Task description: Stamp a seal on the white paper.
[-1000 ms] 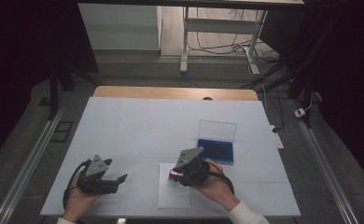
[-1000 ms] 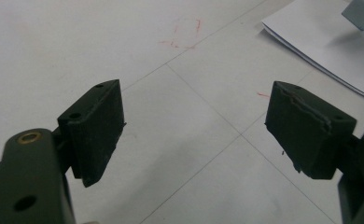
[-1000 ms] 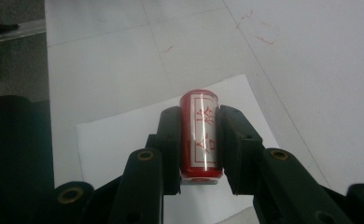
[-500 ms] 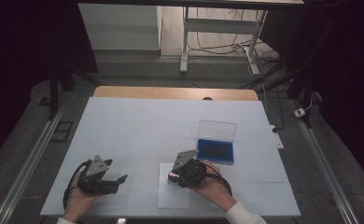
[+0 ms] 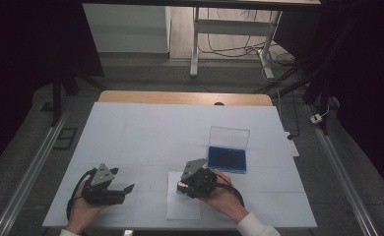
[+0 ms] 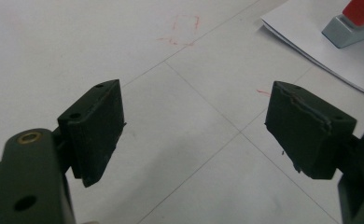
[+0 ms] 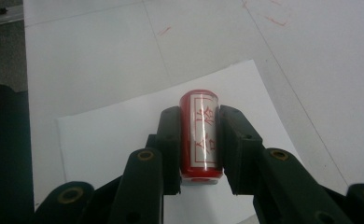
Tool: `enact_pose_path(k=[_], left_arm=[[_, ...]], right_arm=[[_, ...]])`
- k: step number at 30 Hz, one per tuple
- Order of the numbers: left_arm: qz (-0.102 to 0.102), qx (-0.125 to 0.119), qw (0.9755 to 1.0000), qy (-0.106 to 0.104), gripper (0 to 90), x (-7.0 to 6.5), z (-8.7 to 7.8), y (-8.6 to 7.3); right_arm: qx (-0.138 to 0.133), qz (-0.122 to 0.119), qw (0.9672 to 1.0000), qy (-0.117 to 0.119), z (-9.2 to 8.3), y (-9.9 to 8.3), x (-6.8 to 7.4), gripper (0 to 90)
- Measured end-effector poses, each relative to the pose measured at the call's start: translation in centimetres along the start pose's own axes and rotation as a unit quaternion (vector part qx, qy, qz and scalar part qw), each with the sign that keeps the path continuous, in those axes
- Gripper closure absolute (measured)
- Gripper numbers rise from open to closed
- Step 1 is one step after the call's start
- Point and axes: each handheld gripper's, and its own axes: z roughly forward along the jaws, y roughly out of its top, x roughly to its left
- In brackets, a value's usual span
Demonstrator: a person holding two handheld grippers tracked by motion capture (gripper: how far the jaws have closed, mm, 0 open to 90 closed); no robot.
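The right tongs are clenched on a red stamp, held over the paper sheet at the frame's lower centre, probably for pressing a mark. The left tongs hang released over the worktop.

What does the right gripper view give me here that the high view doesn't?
Right gripper view: the red stamp up close, clamped between the right hand-held gripper pads, with red characters on its white label.

High view: the open blue ink pad case beyond the right hand-held gripper, and the left hand-held gripper resting apart with open jaws.

Both: the white sheet of paper under the stamp, lying on the white table.
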Motion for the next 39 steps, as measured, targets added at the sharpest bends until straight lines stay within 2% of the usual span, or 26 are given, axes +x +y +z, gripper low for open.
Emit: enact_pose_path(k=[23, 31, 36, 39], left_arm=[[0.001, 0.002, 1.0, 0.0, 19.8, -0.02, 0.04, -0.04], [0.0, 0.001, 1.0, 0.0, 19.8, 0.02, -0.11, -0.05], [-0.003, -0.001, 1.0, 0.003, 19.8, 0.12, -0.25, -0.16], [-0.003, 0.002, 1.0, 0.003, 19.8, 0.04, -0.19, -0.19]], right_arm=[[0.007, 0.001, 1.0, 0.0, 0.2, 0.08, -0.08, 70.2], [0.022, 0.007, 0.9997, -0.003, 0.43, 0.23, 0.04, 70.7], [0.028, -0.003, 0.9996, -0.005, 0.64, 0.23, 0.01, 70.8], [0.03, 0.006, 0.9995, -0.006, 0.65, 0.23, 0.07, 70.9]])
